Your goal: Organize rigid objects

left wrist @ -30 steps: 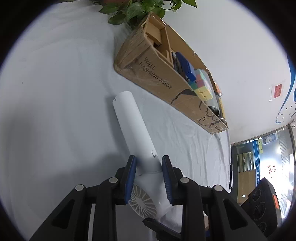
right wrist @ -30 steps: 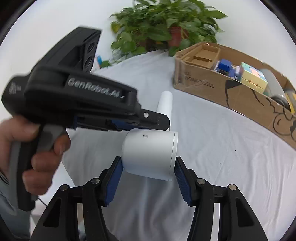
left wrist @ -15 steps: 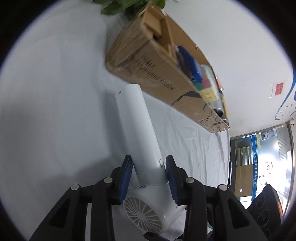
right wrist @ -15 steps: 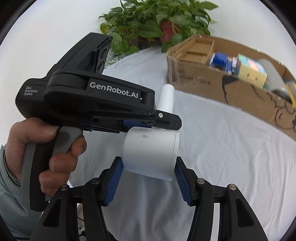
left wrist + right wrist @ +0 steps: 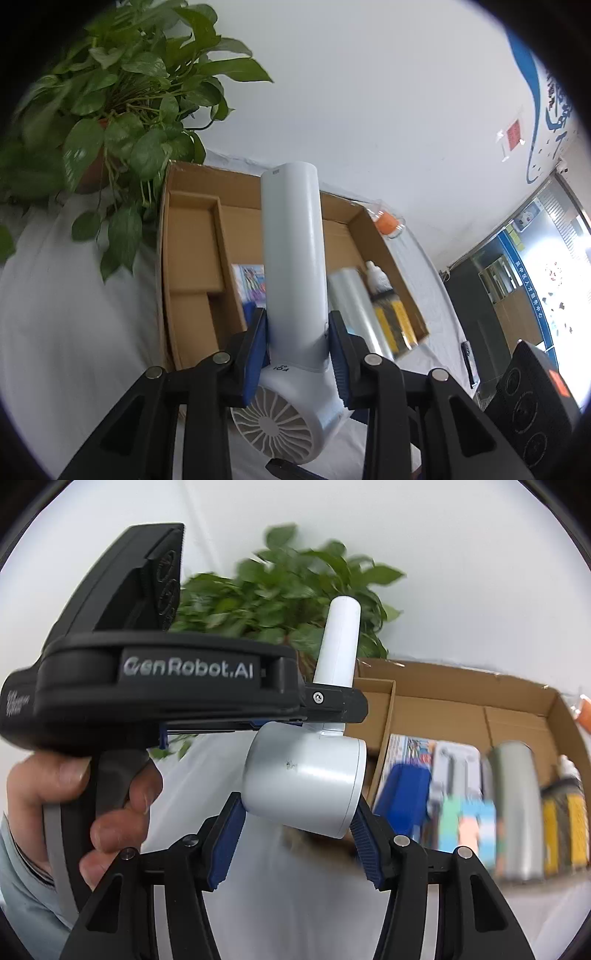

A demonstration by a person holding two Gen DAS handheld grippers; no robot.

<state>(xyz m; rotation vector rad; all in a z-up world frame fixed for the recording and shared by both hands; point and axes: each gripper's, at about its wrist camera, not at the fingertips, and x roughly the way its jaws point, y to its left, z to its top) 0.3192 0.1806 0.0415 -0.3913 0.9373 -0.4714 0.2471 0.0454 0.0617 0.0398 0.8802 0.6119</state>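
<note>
Both grippers hold a white hair dryer (image 5: pixel 291 258) in the air. My left gripper (image 5: pixel 297 354) is shut on its handle, just above the round vented head. My right gripper (image 5: pixel 297 834) is shut on the dryer's barrel (image 5: pixel 306 782), and the handle (image 5: pixel 340 642) points up past the left gripper's black body (image 5: pixel 166 686). An open cardboard box (image 5: pixel 192 236) lies behind the dryer; it also shows in the right wrist view (image 5: pixel 443 705). It holds a blue pack (image 5: pixel 402 797), a colourful cube (image 5: pixel 469 823), a silver bottle (image 5: pixel 517 805) and yellow items (image 5: pixel 565 830).
A potted green plant (image 5: pixel 122 110) stands left of the box on the white tablecloth (image 5: pixel 74 332). A small glass with something orange (image 5: pixel 388 223) sits behind the box's right corner. A black device (image 5: pixel 535 406) is at the lower right.
Both grippers have lifted the hair dryer off the cloth and tilted it up. Its handle now points up over the open box, which has come nearer.
</note>
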